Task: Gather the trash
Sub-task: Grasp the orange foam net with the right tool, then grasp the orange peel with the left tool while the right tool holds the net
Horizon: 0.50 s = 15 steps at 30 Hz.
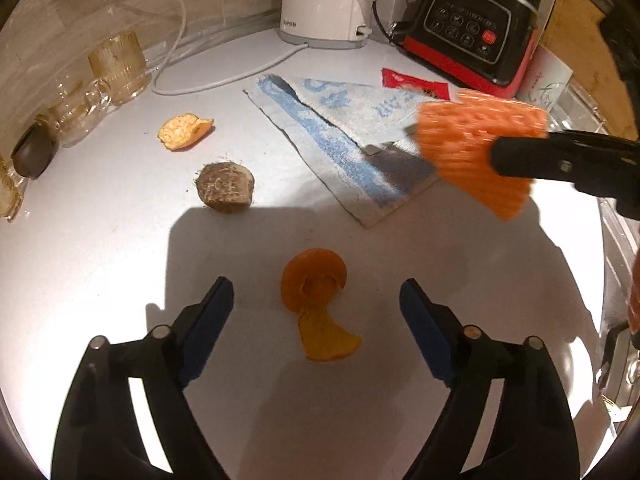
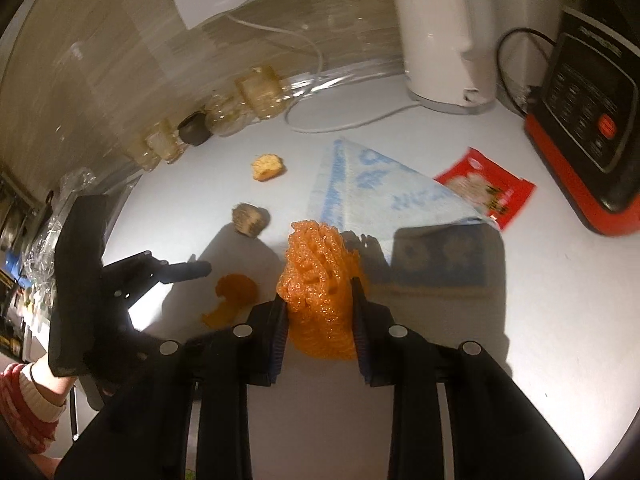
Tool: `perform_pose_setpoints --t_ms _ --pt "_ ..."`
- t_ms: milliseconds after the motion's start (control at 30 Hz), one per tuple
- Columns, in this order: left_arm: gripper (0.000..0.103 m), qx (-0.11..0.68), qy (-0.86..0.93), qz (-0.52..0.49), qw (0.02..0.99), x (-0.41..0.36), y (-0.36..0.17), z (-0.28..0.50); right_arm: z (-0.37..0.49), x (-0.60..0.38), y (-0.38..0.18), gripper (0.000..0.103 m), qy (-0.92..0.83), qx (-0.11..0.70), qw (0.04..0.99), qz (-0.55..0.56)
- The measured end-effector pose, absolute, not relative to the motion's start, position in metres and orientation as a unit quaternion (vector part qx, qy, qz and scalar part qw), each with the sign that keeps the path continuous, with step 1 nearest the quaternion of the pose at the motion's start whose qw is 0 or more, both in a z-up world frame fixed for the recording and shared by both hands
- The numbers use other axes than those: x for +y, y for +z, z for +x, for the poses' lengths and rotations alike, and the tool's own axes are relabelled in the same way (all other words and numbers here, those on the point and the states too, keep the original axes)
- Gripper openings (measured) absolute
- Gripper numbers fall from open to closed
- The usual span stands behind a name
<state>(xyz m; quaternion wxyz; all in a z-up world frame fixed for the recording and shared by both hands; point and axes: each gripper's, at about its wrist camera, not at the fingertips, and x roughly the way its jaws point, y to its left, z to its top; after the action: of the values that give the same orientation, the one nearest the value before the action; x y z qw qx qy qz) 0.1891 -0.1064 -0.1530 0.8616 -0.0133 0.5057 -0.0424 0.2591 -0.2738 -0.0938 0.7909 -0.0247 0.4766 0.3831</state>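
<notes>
your right gripper [image 2: 320,300] has its fingers [image 2: 280,320] clamped on the orange foam net [image 2: 316,280], lifted clear of the white desk [image 2: 520,340]. your left gripper [image 1: 316,300] hangs with fingers [image 1: 212,312] spread wide, nothing gripped; the curled orange peel [image 1: 314,280] lies on the desk between the tips, untouched. further trash on the desk: a second peel piece [image 1: 184,131], a brown hairy root stub [image 1: 226,192], a red wrapper [image 1: 414,86] by the blue-and-white cloth [image 1: 340,136]. kettle [image 1: 324,0], blender base [image 1: 476,28] and glass cups [image 1: 116,68] along the back.
</notes>
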Motion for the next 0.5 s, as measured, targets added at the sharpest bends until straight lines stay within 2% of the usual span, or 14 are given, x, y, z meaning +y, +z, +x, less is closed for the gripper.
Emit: perform_pose_setpoints --t_ms 33,100,233,300,367,500 --pt "0.077 0.509 -0.04 -0.011 0.86 -0.107 -0.155 0.19 0.259 -0.278 -0.095 0.029 0.381 0.478 0.791 -0.022" --pt "0.065 0.517 -0.033 -0.004 0.855 -0.109 -0.158 0.191 0.259 -0.284 -0.097 0.029 0.376 0.48 0.792 -0.017" --pt "0.058 0.514 -0.023 -0.001 0.857 -0.11 -0.159 0.191 0.257 -0.291 -0.101 0.03 0.37 0.484 0.793 -0.015" --pt "0.04 0.512 -0.023 0.001 0.859 -0.111 -0.158 0.192 0.256 -0.292 -0.101 0.03 0.368 0.485 0.793 -0.015" --pt "0.029 0.514 -0.025 -0.002 0.858 -0.11 -0.158 0.194 0.255 -0.293 -0.101 0.03 0.368 0.486 0.793 -0.014" --pt "0.022 0.511 -0.017 0.013 0.86 -0.113 -0.157 0.195 0.251 -0.294 -0.102 0.03 0.364 0.486 0.794 -0.017"
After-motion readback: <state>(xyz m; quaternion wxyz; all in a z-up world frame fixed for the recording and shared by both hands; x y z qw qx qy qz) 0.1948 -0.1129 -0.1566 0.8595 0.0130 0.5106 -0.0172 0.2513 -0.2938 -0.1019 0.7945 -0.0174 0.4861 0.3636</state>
